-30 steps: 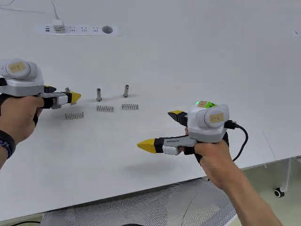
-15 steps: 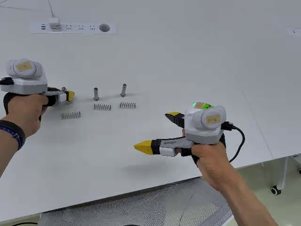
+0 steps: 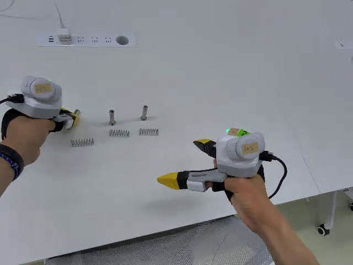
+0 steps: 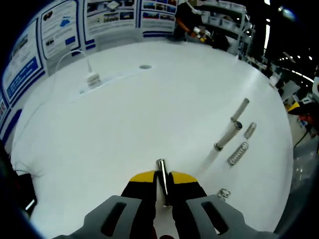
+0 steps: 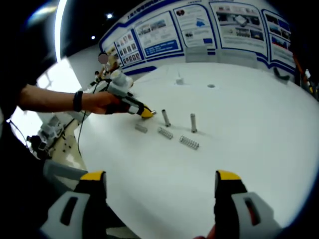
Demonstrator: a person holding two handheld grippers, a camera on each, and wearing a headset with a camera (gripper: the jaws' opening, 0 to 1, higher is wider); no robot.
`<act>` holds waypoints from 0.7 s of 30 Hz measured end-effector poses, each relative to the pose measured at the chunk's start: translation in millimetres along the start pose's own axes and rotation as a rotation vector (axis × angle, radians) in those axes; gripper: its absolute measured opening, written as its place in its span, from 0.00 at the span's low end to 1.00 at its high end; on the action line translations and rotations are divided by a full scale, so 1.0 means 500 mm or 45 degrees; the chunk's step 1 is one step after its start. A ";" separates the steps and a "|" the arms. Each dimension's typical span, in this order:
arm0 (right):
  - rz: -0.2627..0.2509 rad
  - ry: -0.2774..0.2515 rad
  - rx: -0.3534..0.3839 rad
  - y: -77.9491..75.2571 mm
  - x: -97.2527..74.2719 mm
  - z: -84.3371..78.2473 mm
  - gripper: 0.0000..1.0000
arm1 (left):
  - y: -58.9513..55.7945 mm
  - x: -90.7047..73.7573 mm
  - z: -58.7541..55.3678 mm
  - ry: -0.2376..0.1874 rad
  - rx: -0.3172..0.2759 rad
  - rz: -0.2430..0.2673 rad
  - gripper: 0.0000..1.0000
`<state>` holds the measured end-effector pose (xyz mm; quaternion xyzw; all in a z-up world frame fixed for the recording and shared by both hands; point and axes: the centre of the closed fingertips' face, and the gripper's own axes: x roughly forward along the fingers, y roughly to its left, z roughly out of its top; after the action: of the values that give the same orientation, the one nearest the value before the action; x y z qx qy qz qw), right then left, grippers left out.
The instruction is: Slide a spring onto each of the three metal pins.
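Entry: we are logging the left gripper (image 3: 71, 116) at 9 o'clock in the head view, its jaws pinching narrow on the left pin (image 3: 76, 113). In the left gripper view this pin is sticking up between the two yellow tips. We are not able to tell whether its foot is touching the table (image 3: 220, 83) or is clear of it.

The middle pin (image 3: 112, 117) and the right pin (image 3: 144, 112) are standing upright on the table at 3 o'clock from the held one, apart from each other. All three springs are lying flat on the table in a row, each near the 6 o'clock side of a pin and touching none: the left spring (image 3: 82, 142), the middle spring (image 3: 119, 133), the right spring (image 3: 148, 132).

The right gripper (image 3: 186, 161) is hovering at 5 o'clock in the head view, well apart from the parts, its jaws standing wide with nothing between them. In the right gripper view we are seeing the row of pins and springs at 12 o'clock ahead of it.

A power strip (image 3: 85, 40) is lying at 11 o'clock on the far table. A black cable (image 3: 278, 171) is looping from the rear of the right gripper.
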<state>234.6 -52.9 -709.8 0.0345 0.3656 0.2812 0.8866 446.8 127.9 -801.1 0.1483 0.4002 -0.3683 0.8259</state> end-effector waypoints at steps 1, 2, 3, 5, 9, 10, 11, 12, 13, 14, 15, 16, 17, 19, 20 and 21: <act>0.000 0.002 0.000 0.001 0.000 -0.001 0.91 | -0.001 -0.001 -0.003 0.016 0.013 0.006 0.11; 0.000 0.003 0.001 0.001 0.000 -0.002 0.91 | -0.003 0.000 -0.001 0.021 0.042 0.006 0.12; 0.000 0.004 0.002 0.002 0.000 -0.003 0.91 | -0.005 0.000 0.000 0.026 0.056 0.003 0.13; 0.001 0.008 0.002 0.004 0.001 -0.004 0.91 | -0.009 0.002 0.004 0.027 0.097 0.004 0.13; 0.001 0.018 0.004 0.007 0.003 -0.007 0.91 | -0.007 0.000 0.004 0.029 0.122 0.013 0.11; 0.001 0.023 0.004 0.007 0.004 -0.009 0.91 | -0.006 -0.001 0.004 0.024 0.094 0.016 0.10; 0.002 0.029 0.006 0.008 0.006 -0.011 0.91 | -0.005 -0.001 0.004 0.022 0.086 0.018 0.10; 0.004 0.037 0.005 0.011 0.008 -0.012 0.91 | -0.005 -0.002 0.004 0.021 0.070 0.023 0.09; 0.006 0.043 0.002 0.013 0.011 -0.014 0.91 | -0.006 -0.003 0.004 0.023 0.084 0.024 0.08; 0.008 0.049 -0.001 0.014 0.013 -0.015 0.91 | -0.008 -0.004 0.004 0.023 0.105 0.026 0.08; 0.009 0.051 -0.006 0.017 0.015 -0.015 0.91 | -0.009 -0.005 0.004 0.028 0.131 0.030 0.08; 0.010 0.047 -0.005 0.018 0.015 -0.014 0.91 | -0.009 -0.005 0.005 0.030 0.138 0.029 0.08; 0.014 0.040 0.003 0.020 0.016 -0.012 0.91 | -0.007 -0.004 0.006 0.035 0.131 0.027 0.08; 0.014 0.037 0.004 0.022 0.016 -0.012 0.91 | -0.006 -0.003 0.007 0.044 0.115 0.027 0.08; 0.013 0.039 0.001 0.023 0.015 -0.013 0.91 | -0.008 -0.003 0.008 0.059 0.133 0.032 0.08; 0.012 0.040 0.001 0.022 0.014 -0.015 0.91 | -0.008 -0.002 0.008 0.067 0.141 0.036 0.08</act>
<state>228.6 -40.8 -716.5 0.0323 0.3794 0.2857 0.8794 445.8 123.4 -797.4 0.2090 0.3987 -0.3741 0.8108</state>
